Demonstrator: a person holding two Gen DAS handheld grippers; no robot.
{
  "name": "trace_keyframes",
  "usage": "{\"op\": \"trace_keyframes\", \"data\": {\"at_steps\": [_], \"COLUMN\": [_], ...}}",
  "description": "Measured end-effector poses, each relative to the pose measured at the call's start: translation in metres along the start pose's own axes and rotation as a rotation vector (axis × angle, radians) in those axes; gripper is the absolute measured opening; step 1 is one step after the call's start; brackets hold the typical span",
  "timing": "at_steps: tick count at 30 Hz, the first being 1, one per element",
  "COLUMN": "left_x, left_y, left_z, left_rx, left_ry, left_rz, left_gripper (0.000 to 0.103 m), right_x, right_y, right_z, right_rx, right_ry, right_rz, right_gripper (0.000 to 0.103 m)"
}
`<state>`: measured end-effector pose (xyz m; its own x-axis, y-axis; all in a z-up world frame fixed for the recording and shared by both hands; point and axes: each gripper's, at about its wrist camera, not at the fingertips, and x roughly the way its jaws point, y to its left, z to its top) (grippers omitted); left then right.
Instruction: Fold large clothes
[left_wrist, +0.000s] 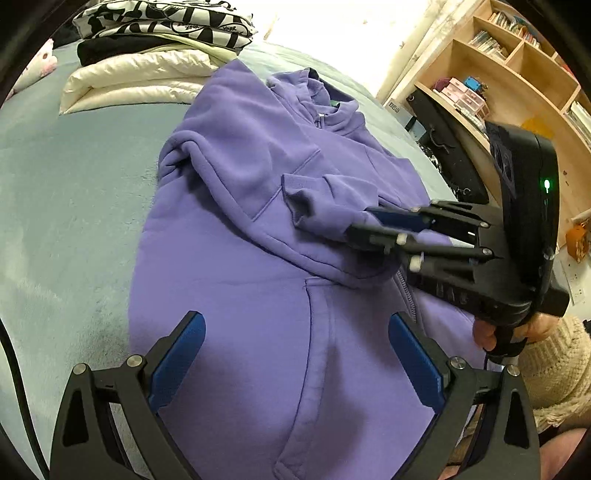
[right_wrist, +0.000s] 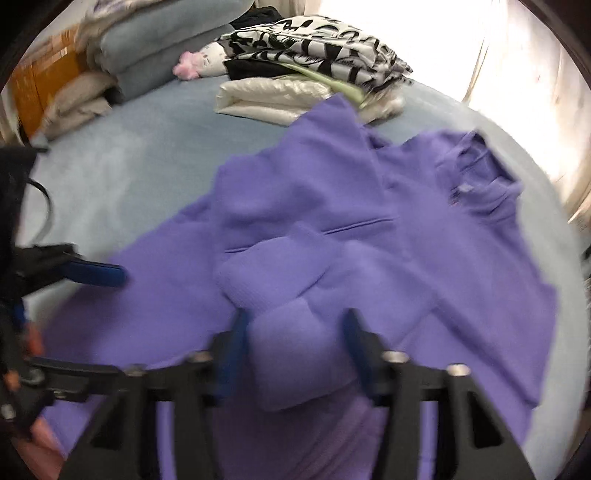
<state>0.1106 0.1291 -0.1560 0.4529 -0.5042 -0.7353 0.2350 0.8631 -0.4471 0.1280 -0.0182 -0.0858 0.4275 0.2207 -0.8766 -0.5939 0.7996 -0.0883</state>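
A purple zip hoodie lies front up on a pale blue bed cover, with one sleeve folded across its chest. My left gripper hovers open over the lower front near the pocket, and nothing is between its blue pads. My right gripper reaches in from the right, shut on the cuff end of the other sleeve. In the blurred right wrist view that sleeve fills the gap of the right gripper. The left gripper shows at the left edge.
A pile of folded clothes in white, black and a black-and-white print sits at the far end of the bed, touching the hoodie's shoulder. Wooden shelves and a black bag stand to the right. Pillows lie at the far left.
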Motion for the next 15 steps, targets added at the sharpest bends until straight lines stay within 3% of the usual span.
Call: {"op": "trace_keyframes", "data": {"at_steps": [3,5,8,11,14,15], "left_x": [0.002,0.003,0.008,0.013,0.016,0.017], "left_y": [-0.002,-0.002,-0.003,-0.006,-0.009,-0.011], "left_z": [0.002,0.002,0.004,0.006,0.006,0.007], "left_rx": [0.002,-0.008,-0.030,-0.035,-0.029,-0.025], "left_ry": [-0.001,-0.001,0.009,0.013,0.020,0.026], "left_rz": [0.007,0.010,0.002,0.001,-0.002,-0.002], "left_gripper": [0.099,0.099,0.099,0.099,0.099,0.099], "right_x": [-0.017,-0.047,-0.116,-0.163,-0.163,-0.149], "right_y": [-0.006,-0.010,-0.036,-0.078,-0.127,-0.147], "right_z": [0.008,0.021,0.040,0.039,0.020,0.009], "right_rx": [-0.003,-0.016,0.047,0.181,0.356,0.434], "right_ry": [-0.068,-0.180,-0.443,-0.636,-0.645,-0.583], "right_rz": [-0.062,-0.121,-0.173,-0.227,-0.282,-0.286], "right_gripper": [0.012,0.012,0.012,0.012,0.020,0.036]}}
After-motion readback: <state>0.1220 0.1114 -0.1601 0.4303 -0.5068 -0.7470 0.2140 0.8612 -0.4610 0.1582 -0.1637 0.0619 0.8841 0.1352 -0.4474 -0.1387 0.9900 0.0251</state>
